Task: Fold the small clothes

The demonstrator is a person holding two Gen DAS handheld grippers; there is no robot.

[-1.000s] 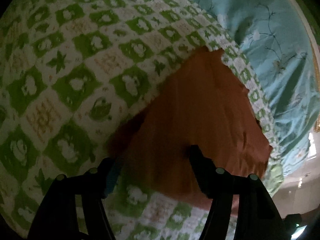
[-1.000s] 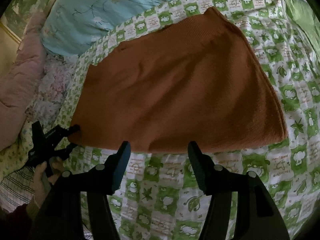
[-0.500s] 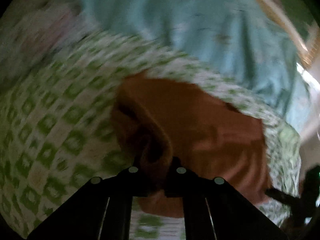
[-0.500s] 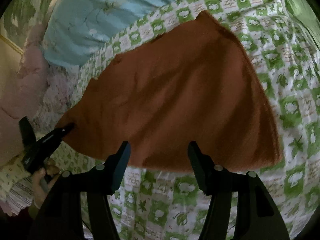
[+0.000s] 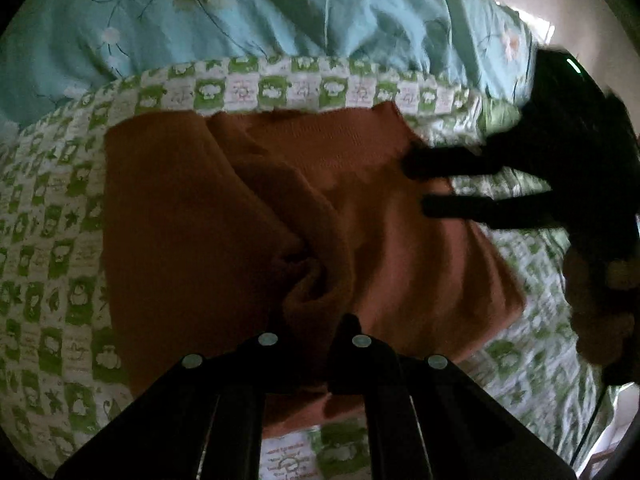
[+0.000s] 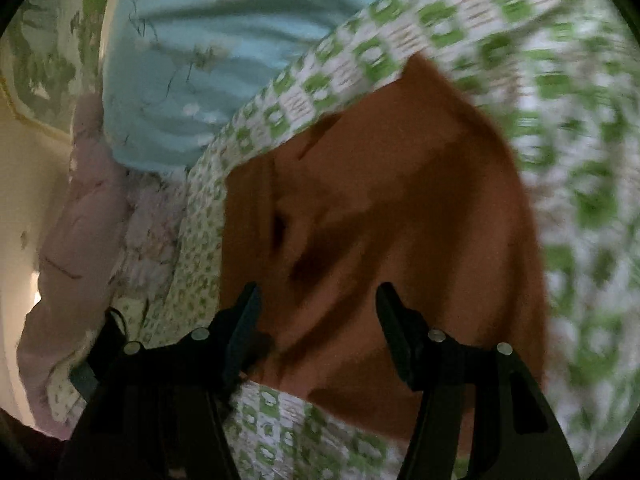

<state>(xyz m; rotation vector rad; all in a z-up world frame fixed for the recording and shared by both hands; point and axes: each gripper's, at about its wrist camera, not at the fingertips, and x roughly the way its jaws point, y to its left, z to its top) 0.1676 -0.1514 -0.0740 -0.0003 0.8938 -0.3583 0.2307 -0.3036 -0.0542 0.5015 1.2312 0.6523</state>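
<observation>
An orange-brown knit garment lies on the green-and-white checked bedspread. My left gripper is shut on a bunched edge of the garment and holds it lifted, with a fold running up from the fingers. My right gripper is open, its fingers spread just above the garment near its front edge. It also shows in the left wrist view at the right, fingers over the garment's right side.
A light blue floral quilt lies at the far side of the bed. A pale pink quilt is heaped at the left of the right wrist view. The checked bedspread extends to the right.
My left gripper closed on the garment's edge and pulled it up and across, making a fold. My right gripper moved in over the garment, still open.
</observation>
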